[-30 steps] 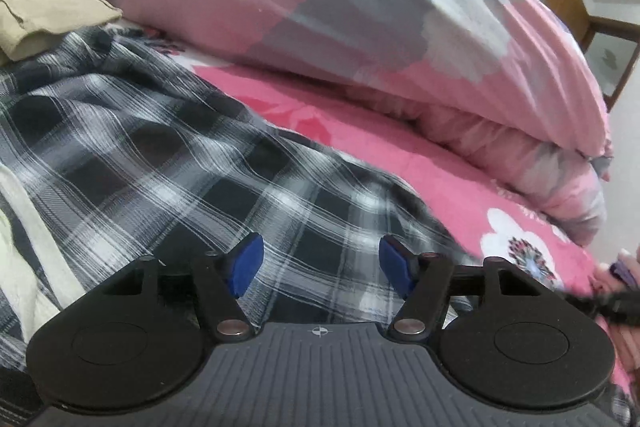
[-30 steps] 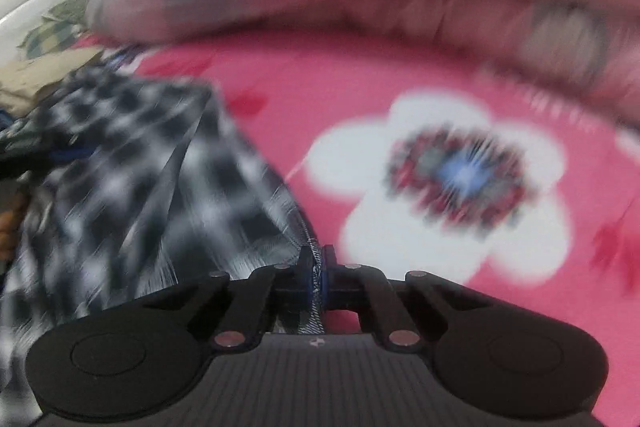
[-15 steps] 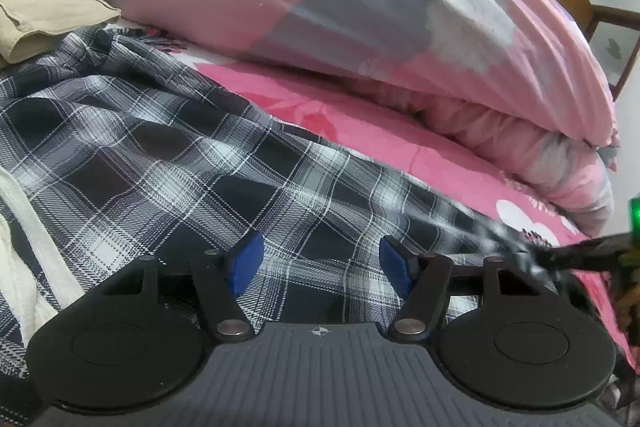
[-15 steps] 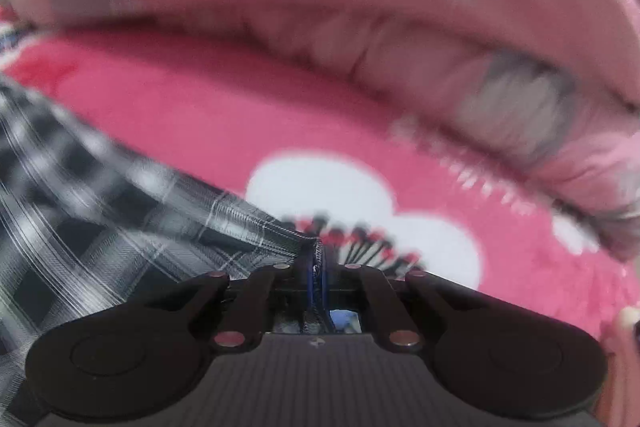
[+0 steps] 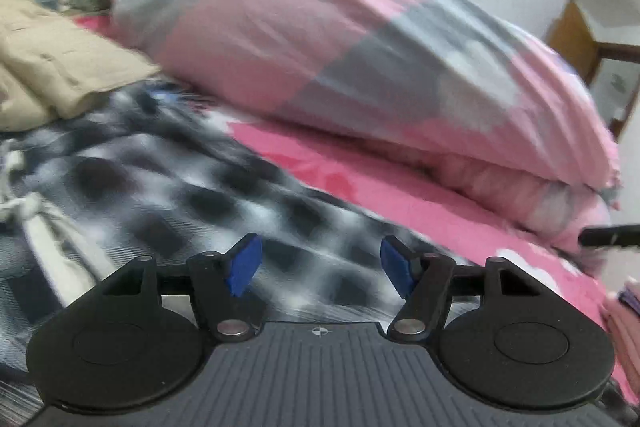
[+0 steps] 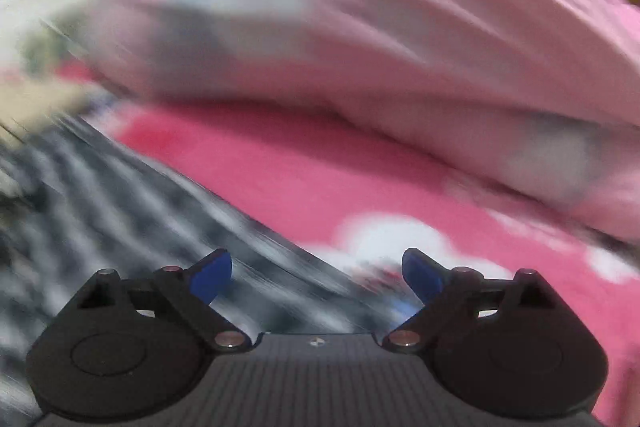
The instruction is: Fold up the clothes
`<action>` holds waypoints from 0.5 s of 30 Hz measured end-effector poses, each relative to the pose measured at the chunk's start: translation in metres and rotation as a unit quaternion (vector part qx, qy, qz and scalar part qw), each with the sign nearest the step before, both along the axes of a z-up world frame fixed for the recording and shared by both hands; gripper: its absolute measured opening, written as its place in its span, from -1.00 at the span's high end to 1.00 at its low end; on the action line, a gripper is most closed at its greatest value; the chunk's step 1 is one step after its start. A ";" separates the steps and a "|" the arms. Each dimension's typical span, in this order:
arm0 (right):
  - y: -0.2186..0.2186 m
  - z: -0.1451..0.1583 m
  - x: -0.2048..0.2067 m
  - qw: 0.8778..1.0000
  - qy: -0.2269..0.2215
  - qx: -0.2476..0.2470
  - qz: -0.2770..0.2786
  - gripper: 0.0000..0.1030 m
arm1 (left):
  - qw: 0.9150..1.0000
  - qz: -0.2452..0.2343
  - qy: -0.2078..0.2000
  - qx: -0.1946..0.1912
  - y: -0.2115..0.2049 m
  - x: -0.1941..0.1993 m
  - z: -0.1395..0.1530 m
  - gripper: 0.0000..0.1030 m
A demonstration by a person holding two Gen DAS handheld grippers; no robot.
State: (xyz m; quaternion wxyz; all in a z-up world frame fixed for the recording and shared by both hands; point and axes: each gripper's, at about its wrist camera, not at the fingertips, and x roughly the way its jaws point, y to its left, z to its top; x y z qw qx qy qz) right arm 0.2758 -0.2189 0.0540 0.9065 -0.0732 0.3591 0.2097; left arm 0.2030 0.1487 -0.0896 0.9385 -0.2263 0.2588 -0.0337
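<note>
**Operator:** Plaid shirt [image 5: 168,187] status: where does it lie, and what holds it?

**Technician:** It lies spread over the pink floral bedsheet [image 5: 400,195], in front of the rolled pink-and-grey quilt [image 5: 320,39]. Nothing holds it. The right gripper [image 6: 316,277] has its blue pads spread wide, over the shirt's edge where it meets the sheet. Half a second ago those pads were pinched together on that edge, so the cloth has been let go. The right view is heavily blurred, so the gripper is likely moving.

**Operator:** And the left gripper [image 5: 320,265]?

**Technician:** Spread, as in both earlier frames, low over the plaid with nothing between the pads.

**Operator:** Consequence for folding?

**Technician:** Judgement only: the released edge appears laid out flat. Whether any fold is made cannot be read; blur hides the creases. A beige garment [image 5: 60,67] lies beyond, at the left.
</note>
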 end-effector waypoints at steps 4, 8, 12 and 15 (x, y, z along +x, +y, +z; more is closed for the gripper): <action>0.091 -0.017 0.042 0.994 0.021 0.059 0.093 -0.70 | 0.999 0.030 0.029 -0.025 0.018 0.007 -0.012 -0.19; 0.186 -0.052 0.089 0.984 0.043 0.053 0.166 -0.50 | 0.998 0.045 0.027 -0.034 0.026 0.006 -0.015 -0.14; 0.249 -0.076 0.127 0.977 0.068 0.056 0.195 -0.50 | 0.997 0.070 0.018 -0.041 0.035 0.003 -0.015 -0.12; 0.276 -0.080 0.135 0.969 0.071 0.076 0.222 -0.50 | 0.994 0.106 0.011 -0.033 0.042 -0.001 -0.014 -0.13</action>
